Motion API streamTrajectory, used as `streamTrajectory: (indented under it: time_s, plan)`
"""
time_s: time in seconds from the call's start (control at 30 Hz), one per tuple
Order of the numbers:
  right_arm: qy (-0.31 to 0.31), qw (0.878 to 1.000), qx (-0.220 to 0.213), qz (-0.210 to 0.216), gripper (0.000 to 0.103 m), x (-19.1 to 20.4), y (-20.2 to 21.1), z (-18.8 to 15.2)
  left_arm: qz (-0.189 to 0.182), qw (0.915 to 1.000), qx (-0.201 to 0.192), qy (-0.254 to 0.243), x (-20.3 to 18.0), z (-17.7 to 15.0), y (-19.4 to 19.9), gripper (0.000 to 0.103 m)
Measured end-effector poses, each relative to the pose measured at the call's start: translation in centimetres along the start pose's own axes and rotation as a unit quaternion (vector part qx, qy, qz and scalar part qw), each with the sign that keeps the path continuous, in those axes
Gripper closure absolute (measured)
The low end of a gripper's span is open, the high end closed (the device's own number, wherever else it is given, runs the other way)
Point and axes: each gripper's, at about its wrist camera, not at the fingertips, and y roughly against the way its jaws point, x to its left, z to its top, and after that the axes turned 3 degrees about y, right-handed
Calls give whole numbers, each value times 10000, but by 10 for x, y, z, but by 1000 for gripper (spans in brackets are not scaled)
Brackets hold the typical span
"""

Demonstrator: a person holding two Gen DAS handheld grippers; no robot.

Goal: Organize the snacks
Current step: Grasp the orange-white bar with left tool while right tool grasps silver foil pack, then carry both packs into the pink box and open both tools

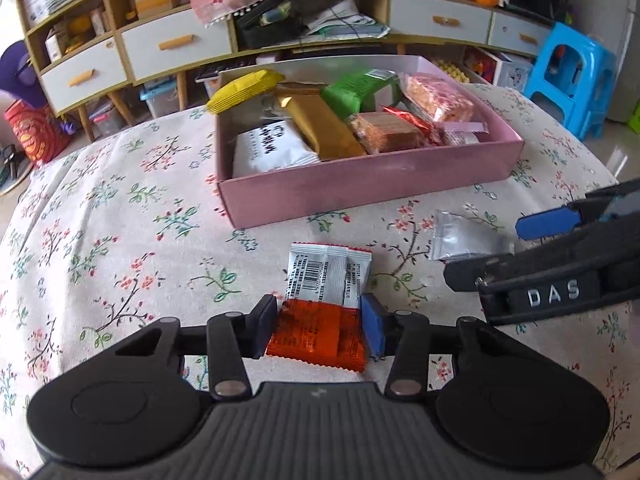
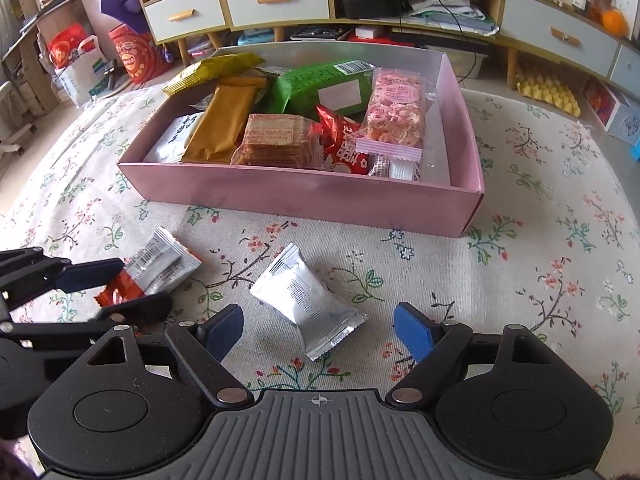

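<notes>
An orange and white snack packet [image 1: 324, 304] lies on the floral tablecloth, also in the right wrist view [image 2: 160, 270]. My left gripper [image 1: 320, 326] has its fingers closed against the packet's two sides. A silver snack packet [image 2: 306, 300] lies on the cloth, seen at the right in the left wrist view [image 1: 464, 238]. My right gripper [image 2: 320, 330] is open with the silver packet between its fingers. A pink box [image 2: 304, 196] behind them holds several snacks; it also shows in the left wrist view [image 1: 372, 188].
The floral tablecloth [image 2: 540, 280] covers the table. Behind the table stand a wooden cabinet with white drawers [image 1: 176, 44], a blue plastic stool [image 1: 572, 76] and red bags [image 2: 132, 54] on the floor.
</notes>
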Motion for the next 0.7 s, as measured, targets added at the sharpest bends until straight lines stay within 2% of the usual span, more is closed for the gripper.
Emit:
streamTrajectory:
  time_s: [0.3,0.5,0.57,0.7]
  plan:
    - [348,9994,-41,-5,31,18,-2,1,27,9981,140,595,16,4,4,61]
    - [441,9990,-55,63,54,25,0,2,-1,9968,180,773,22,4,6,61]
    - [483,9988,-28,88,66,27,1,3,0,9965,194,815,24,4,6,61]
    - [433,9989,77,186,68,31,2,6,-38,9955,207,919,26,5,7,61]
